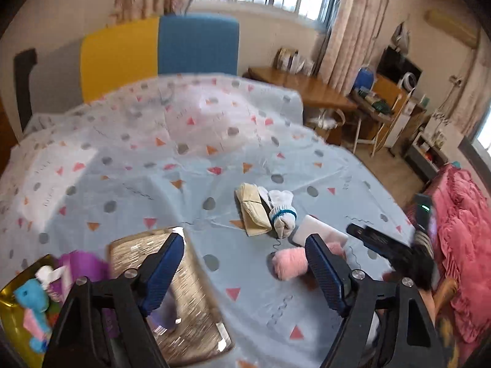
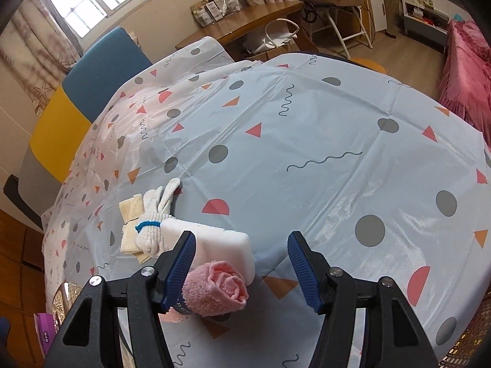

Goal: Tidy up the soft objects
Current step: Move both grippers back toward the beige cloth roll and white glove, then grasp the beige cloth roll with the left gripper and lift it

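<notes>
A rolled pink fuzzy sock (image 1: 290,263) (image 2: 218,291) lies on the patterned tablecloth. A white sponge block (image 1: 319,233) (image 2: 211,245) lies just behind it. A white knit glove with a blue band (image 1: 282,211) (image 2: 153,214) and a folded cream cloth (image 1: 253,211) (image 2: 130,224) lie beside the sponge. My left gripper (image 1: 245,273) is open and empty, with the sock just inside its right finger. My right gripper (image 2: 242,270) is open above the table, with the sock by its left finger. It shows as a dark shape at the right of the left wrist view (image 1: 389,245).
A woven basket tray (image 1: 172,294) sits at the lower left, with a gold tray (image 1: 12,312) beside it holding a blue plush toy (image 1: 32,303) and a purple item (image 1: 83,263). Blue and yellow chairs (image 1: 159,49) stand behind the table. A pink bedspread (image 1: 460,245) is at the right.
</notes>
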A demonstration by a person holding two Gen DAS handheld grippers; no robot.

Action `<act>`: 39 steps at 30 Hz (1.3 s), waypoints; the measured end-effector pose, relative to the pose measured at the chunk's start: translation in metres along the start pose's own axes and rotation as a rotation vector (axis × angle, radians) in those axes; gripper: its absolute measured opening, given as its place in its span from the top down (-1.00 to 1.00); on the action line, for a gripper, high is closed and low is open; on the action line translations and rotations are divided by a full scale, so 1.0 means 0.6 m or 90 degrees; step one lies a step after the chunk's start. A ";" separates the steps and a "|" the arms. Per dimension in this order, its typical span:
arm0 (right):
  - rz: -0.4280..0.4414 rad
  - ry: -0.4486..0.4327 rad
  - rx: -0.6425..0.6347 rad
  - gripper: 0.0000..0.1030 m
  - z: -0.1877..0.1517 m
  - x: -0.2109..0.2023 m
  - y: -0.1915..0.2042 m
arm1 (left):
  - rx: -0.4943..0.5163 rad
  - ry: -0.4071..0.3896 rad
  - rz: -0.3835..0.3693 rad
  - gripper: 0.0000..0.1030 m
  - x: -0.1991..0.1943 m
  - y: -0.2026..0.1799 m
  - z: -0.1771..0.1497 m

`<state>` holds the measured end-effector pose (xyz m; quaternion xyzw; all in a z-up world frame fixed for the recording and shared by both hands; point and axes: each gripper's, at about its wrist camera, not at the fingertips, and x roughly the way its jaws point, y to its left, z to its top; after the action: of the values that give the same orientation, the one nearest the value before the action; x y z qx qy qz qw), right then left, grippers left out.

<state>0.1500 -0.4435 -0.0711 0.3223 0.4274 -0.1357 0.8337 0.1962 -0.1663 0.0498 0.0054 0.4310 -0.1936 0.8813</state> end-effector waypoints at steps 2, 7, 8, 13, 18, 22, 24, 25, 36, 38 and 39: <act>0.003 0.000 0.002 -0.23 0.001 -0.001 0.000 | -0.010 0.030 0.010 -0.42 0.048 -0.010 0.023; 0.026 -0.005 0.008 -0.23 0.004 -0.009 0.000 | -0.006 0.103 0.053 -0.19 0.172 -0.029 0.058; 0.032 -0.004 0.009 -0.23 0.004 -0.009 0.000 | -0.002 0.115 0.058 -0.18 0.195 -0.032 0.063; 0.071 0.012 0.023 -0.23 0.003 -0.009 0.000 | -0.014 0.172 0.091 -0.17 0.300 -0.035 0.073; 0.097 0.018 0.040 -0.23 0.003 -0.012 -0.004 | -0.057 0.207 0.085 -0.17 0.377 -0.020 0.070; 0.116 0.025 0.052 -0.23 0.003 -0.011 -0.006 | -0.070 0.211 0.068 -0.15 0.405 -0.027 0.069; 0.118 0.026 0.051 -0.23 0.003 -0.011 -0.004 | -0.058 0.221 0.068 -0.15 0.422 -0.035 0.066; 0.119 0.025 0.052 -0.23 0.003 -0.011 -0.005 | -0.052 0.229 0.075 -0.15 0.430 -0.038 0.063; 0.112 0.031 0.030 -0.23 0.001 -0.006 0.000 | -0.051 0.248 0.104 0.22 0.411 -0.007 0.044; 0.109 0.035 0.033 -0.23 0.000 -0.003 -0.002 | -0.061 0.250 0.097 0.22 0.398 0.002 0.046; 0.105 0.037 0.034 -0.23 0.000 -0.001 -0.002 | -0.063 0.244 0.094 0.23 0.388 0.004 0.051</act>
<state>0.1487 -0.4445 -0.0711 0.3821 0.4195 -0.0683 0.8206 0.3492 -0.2476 -0.1085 0.0308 0.5984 -0.1026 0.7940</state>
